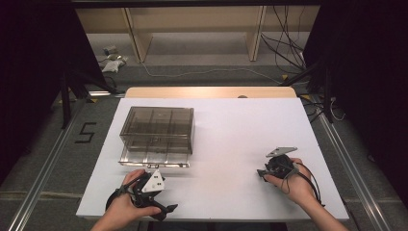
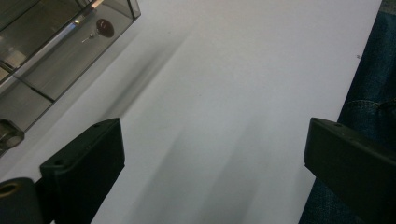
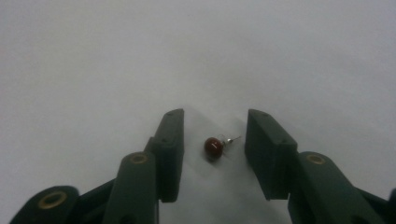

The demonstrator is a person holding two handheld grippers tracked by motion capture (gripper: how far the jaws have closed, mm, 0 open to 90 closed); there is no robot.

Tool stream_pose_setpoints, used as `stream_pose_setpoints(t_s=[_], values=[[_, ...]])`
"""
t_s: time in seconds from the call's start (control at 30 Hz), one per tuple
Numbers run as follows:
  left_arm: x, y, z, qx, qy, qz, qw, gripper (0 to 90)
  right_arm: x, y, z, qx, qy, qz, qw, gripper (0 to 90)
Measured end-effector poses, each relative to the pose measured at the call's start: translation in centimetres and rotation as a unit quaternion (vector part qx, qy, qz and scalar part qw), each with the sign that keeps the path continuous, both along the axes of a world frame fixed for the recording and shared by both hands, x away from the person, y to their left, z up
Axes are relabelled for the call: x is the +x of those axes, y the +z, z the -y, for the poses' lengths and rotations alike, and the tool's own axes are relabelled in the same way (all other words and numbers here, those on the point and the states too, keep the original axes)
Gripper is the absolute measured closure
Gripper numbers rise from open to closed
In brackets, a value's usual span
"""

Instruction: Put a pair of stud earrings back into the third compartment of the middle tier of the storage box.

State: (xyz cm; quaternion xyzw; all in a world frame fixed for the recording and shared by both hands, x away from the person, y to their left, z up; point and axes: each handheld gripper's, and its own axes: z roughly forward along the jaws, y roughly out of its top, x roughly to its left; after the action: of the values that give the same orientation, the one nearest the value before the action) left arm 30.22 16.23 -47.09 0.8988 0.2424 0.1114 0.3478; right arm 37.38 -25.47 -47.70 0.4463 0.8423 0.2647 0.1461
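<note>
Between the parted jaws of the right gripper (image 3: 214, 154), untouched by either, a small dark-red bead earring with a thin metal post (image 3: 214, 146) lies on the white tabletop (image 3: 93, 56); farther left, the left gripper (image 1: 166, 210) gapes empty near a smoky transparent plastic compartment box (image 1: 157, 130)

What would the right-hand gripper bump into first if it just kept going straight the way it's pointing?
Probably the small dark red earring, which lies on the white table between the right gripper's jaws, untouched by either. Past it, bare tabletop as far as that view shows, though depth is hard to judge.
</note>
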Motion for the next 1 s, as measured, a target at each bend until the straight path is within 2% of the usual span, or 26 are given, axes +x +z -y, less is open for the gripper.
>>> stream_pose_setpoints(t_s=[0.23, 0.53, 0.8, 1.0], values=[[0.02, -0.01, 0.02, 0.001, -0.002, 0.0, 1.0, 5.1, 0.18, 0.04, 0.37, 0.011, -0.03, -0.006, 0.9995, 72.2], [-0.01, -0.01, -0.01, -0.001, 0.0, 0.0, 1.0, 5.1, 0.12, 0.1, 0.27, 0.018, -0.06, -0.011, 0.998, 73.9], [-0.02, 0.02, -0.04, -0.001, -0.001, 0.0, 1.0, 5.2, -0.1, 0.02, 0.21, 0.019, -0.067, -0.006, 0.9976, 73.9], [-0.02, 0.03, -0.04, -0.001, -0.001, 0.0, 1.0, 5.1, -0.14, 0.01, 0.33, 0.018, -0.066, -0.003, 0.9976, 78.5]])
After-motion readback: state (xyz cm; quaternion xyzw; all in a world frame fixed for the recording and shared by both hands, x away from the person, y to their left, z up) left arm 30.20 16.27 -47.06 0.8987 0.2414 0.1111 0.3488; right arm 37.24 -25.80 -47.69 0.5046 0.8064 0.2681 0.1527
